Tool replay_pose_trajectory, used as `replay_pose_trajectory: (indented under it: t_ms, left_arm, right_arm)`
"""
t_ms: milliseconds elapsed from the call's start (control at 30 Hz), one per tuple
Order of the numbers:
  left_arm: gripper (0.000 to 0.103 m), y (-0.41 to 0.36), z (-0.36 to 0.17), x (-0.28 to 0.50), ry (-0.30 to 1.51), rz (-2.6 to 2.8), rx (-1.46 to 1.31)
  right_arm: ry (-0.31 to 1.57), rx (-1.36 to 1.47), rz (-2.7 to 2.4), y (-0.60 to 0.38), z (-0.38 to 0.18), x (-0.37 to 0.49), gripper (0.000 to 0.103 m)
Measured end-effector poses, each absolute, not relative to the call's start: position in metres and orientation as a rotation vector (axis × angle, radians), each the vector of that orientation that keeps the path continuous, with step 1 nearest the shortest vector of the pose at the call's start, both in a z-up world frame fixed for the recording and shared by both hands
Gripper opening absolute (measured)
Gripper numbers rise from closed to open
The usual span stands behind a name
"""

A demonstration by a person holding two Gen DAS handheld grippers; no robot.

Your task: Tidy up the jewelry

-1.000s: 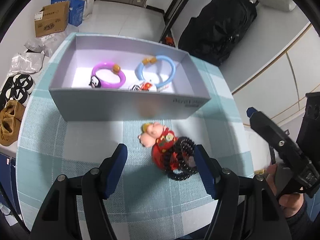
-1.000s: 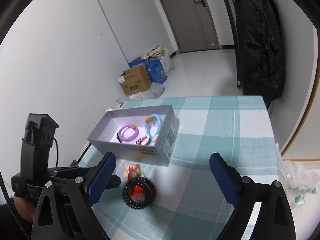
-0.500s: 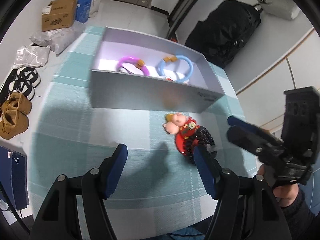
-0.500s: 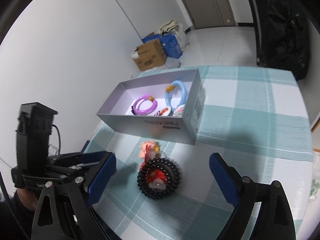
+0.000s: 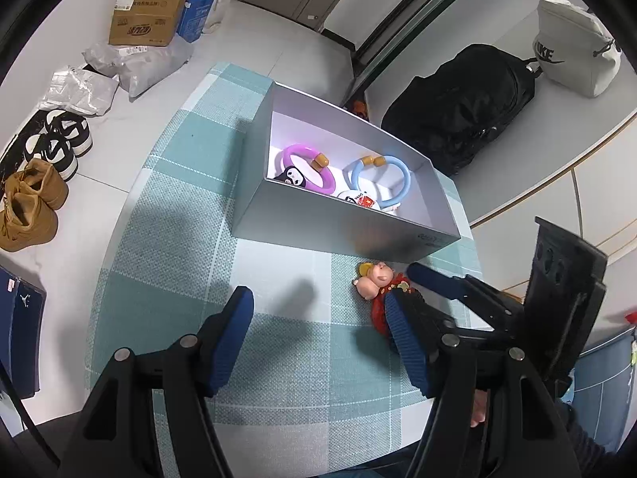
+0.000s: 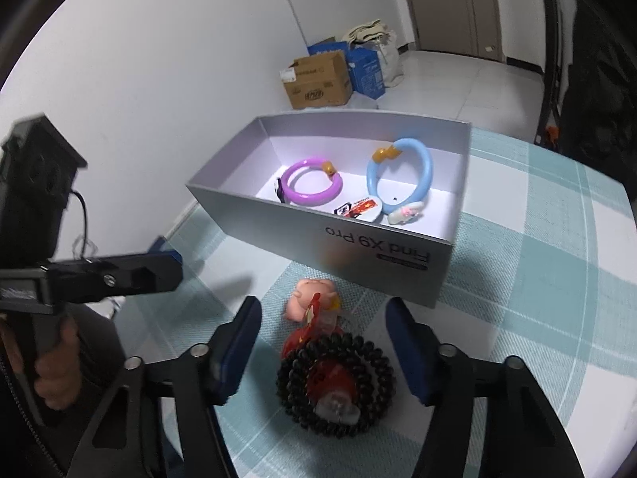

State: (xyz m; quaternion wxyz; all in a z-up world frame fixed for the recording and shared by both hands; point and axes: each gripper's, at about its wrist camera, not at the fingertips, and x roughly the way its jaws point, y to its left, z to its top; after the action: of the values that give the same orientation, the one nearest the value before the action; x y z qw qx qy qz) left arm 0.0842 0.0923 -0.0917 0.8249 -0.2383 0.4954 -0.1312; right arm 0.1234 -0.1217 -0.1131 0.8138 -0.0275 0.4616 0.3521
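Observation:
A black bead bracelet (image 6: 286, 374) lies around a red-dressed doll (image 6: 314, 298) on the teal checked cloth, just in front of the grey box (image 6: 358, 247). My right gripper (image 6: 324, 348) is low over it, and its jaws are closing with the bracelet between the pads, which do not press on it. In the left wrist view the doll (image 5: 374, 279) is partly hidden behind the right gripper (image 5: 414, 290). My left gripper (image 5: 318, 342) is open over bare cloth and holds nothing. The box (image 5: 318, 231) holds a purple bracelet (image 5: 306, 167) and a blue bracelet (image 5: 382, 179).
The table edge (image 5: 119, 239) runs close on the left, with shoes (image 5: 28, 207) and a cardboard box (image 5: 147, 20) on the floor beyond. A black backpack (image 5: 458, 119) stands behind the grey box. A hand (image 6: 51, 374) holds the left gripper (image 6: 171, 263).
My right gripper has come down and forward over the black bracelet, and its jaws have narrowed around it. My left gripper has shifted left, so the doll now lies right of its fingers.

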Motion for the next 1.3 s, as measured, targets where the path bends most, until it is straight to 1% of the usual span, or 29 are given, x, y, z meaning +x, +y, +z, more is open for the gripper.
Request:
replay_pose_trajectory:
  t_ms: [33, 100, 133, 167, 200, 233, 300, 800, 1133, 1300]
  left_arm:
    - [0.064, 0.094, -0.093, 0.085, 1.057, -0.281, -0.512]
    - [0.064, 0.095, -0.095, 0.087, 1.069, -0.281, -0.525]
    - [0.064, 0.096, -0.096, 0.087, 1.074, -0.284, -0.533]
    - [0.064, 0.096, -0.097, 0.088, 1.079, -0.286, -0.538]
    - [0.064, 0.096, -0.097, 0.089, 1.083, -0.284, -0.540]
    - [0.064, 0.097, -0.097, 0.089, 1.084, -0.284, -0.541]
    - [0.064, 0.097, -0.097, 0.090, 1.083, -0.284, -0.546]
    - [0.064, 0.076, -0.098, 0.097, 1.099, -0.315, -0.529]
    - [0.064, 0.050, -0.096, 0.100, 1.094, -0.362, -0.439]
    - [0.064, 0.030, -0.092, 0.099, 1.062, -0.370, -0.331]
  right_arm:
    - [0.989, -0.071, 0.753, -0.119, -0.115, 0.124, 0.050]
    - [0.985, -0.101, 0.735, -0.116, -0.117, 0.122, 0.042]
    - [0.974, -0.119, 0.717, -0.115, -0.117, 0.120, 0.033]
    - [0.971, -0.129, 0.713, -0.114, -0.117, 0.120, 0.028]
    - [0.971, -0.134, 0.711, -0.114, -0.118, 0.120, 0.028]
    - [0.966, -0.135, 0.705, -0.116, -0.117, 0.119, 0.022]
    - [0.957, -0.137, 0.698, -0.118, -0.115, 0.118, 0.016]
    - [0.938, 0.013, 0.689, -0.143, -0.098, 0.126, 0.015]
    - [0.924, 0.098, 0.670, -0.168, -0.084, 0.127, 0.015]
    - [0.909, 0.121, 0.657, -0.181, -0.077, 0.127, 0.015]
